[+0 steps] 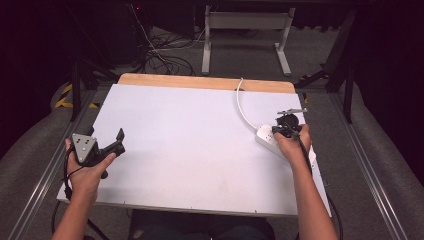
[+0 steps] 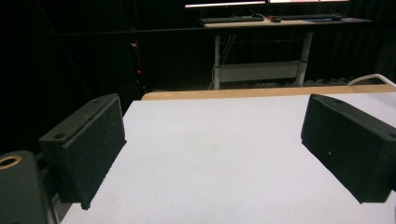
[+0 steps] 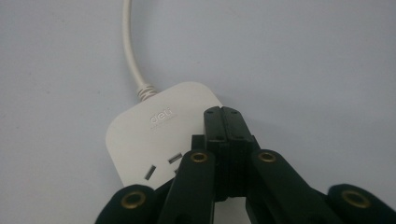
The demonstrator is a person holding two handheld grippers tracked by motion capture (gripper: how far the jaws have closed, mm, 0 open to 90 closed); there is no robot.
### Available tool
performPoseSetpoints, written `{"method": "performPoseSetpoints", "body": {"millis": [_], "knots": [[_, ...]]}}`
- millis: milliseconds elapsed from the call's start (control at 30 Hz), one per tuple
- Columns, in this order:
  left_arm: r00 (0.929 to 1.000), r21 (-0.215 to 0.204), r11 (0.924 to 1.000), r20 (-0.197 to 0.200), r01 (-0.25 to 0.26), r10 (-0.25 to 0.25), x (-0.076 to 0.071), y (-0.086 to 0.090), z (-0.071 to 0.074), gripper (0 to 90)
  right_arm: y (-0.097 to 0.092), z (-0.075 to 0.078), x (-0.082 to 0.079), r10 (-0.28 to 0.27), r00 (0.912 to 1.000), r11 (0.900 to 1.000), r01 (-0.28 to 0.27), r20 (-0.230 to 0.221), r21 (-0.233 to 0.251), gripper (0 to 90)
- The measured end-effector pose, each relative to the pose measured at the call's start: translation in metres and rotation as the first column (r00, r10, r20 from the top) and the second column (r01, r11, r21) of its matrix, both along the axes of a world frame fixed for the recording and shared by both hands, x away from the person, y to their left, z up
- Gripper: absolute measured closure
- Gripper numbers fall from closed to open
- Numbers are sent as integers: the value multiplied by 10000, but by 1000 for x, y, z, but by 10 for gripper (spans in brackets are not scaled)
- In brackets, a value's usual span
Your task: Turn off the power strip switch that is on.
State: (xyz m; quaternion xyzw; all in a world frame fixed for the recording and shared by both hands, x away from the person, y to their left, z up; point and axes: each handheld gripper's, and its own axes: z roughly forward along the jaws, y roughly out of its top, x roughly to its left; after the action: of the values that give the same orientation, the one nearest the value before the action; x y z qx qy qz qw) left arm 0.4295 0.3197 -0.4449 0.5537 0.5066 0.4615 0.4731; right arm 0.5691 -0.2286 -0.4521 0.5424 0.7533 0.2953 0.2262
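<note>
Closed right tool (image 3: pixel 227 122) above white power strip (image 3: pixel 154 135)

- Most of the flat white tabletop (image 1: pixel 190 145) is wide open, so there's loads of room to sweep across the middle.
- The only real clutter sits on the right side: a white plastic power strip (image 3: pixel 154 135) with its white cord (image 1: pixel 243 107) curving off toward the far wooden edge (image 1: pixel 200 81).
- The right gripper (image 3: pixel 224 119), jaws pressed together, hangs right over that strip.
- The left gripper (image 1: pixel 112 142), jaws spread wide, has bare table ahead of it.
</note>
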Motion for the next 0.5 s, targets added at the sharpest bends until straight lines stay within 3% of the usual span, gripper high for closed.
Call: {"method": "performPoseSetpoints", "body": {"millis": [167,500], "knots": [[10000,-22,10000,-26,38,-38,0,-1,0,70,-5,0,1,5,9999,9992,-1,-111,405,900],[10000,30,10000,-34,86,-86,1,-2,-1,72,-3,0,1,82,9999,9998,-81,-65,199,900]]}}
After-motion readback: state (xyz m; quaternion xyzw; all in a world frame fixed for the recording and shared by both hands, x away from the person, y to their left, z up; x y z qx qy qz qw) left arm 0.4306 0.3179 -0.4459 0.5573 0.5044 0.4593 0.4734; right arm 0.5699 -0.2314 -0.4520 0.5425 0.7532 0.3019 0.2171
